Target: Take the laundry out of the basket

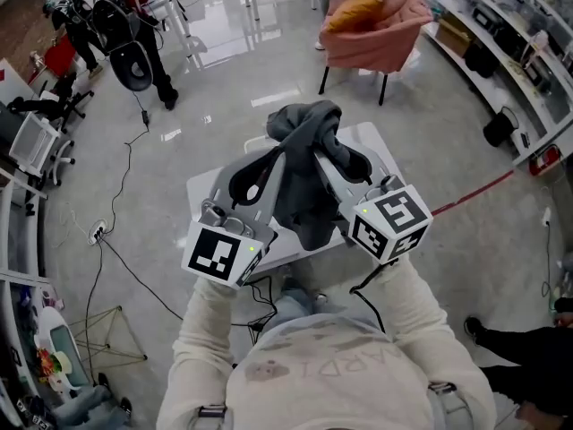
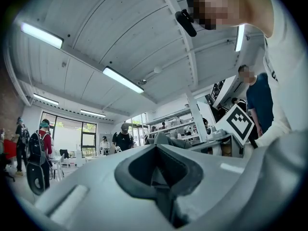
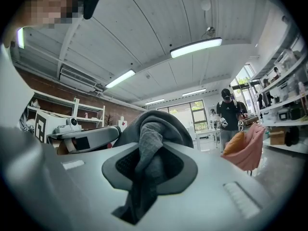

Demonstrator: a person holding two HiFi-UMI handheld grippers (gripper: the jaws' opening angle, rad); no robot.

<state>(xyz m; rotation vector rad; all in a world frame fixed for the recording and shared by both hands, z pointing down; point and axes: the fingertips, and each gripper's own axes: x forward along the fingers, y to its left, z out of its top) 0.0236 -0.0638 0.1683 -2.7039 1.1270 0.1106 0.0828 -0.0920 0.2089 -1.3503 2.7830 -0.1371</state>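
Note:
A dark grey garment [image 1: 303, 164] hangs between both grippers, which are raised high above a small white table [image 1: 376, 143]. My left gripper [image 1: 271, 161] grips its left side; in the left gripper view the jaws [image 2: 156, 150] are closed, with a strip of grey cloth [image 2: 162, 139] showing at the tips. My right gripper [image 1: 324, 158] is shut on the cloth's right side. In the right gripper view the garment [image 3: 153, 126] bunches over the jaws and trails down through the pads. No basket shows in any view.
A pink chair [image 1: 380, 34] with an orange cushion stands beyond the table. Shelving [image 1: 515, 34] lines the right wall. Cables [image 1: 125, 267] run over the glossy floor at left. Several people stand in the background.

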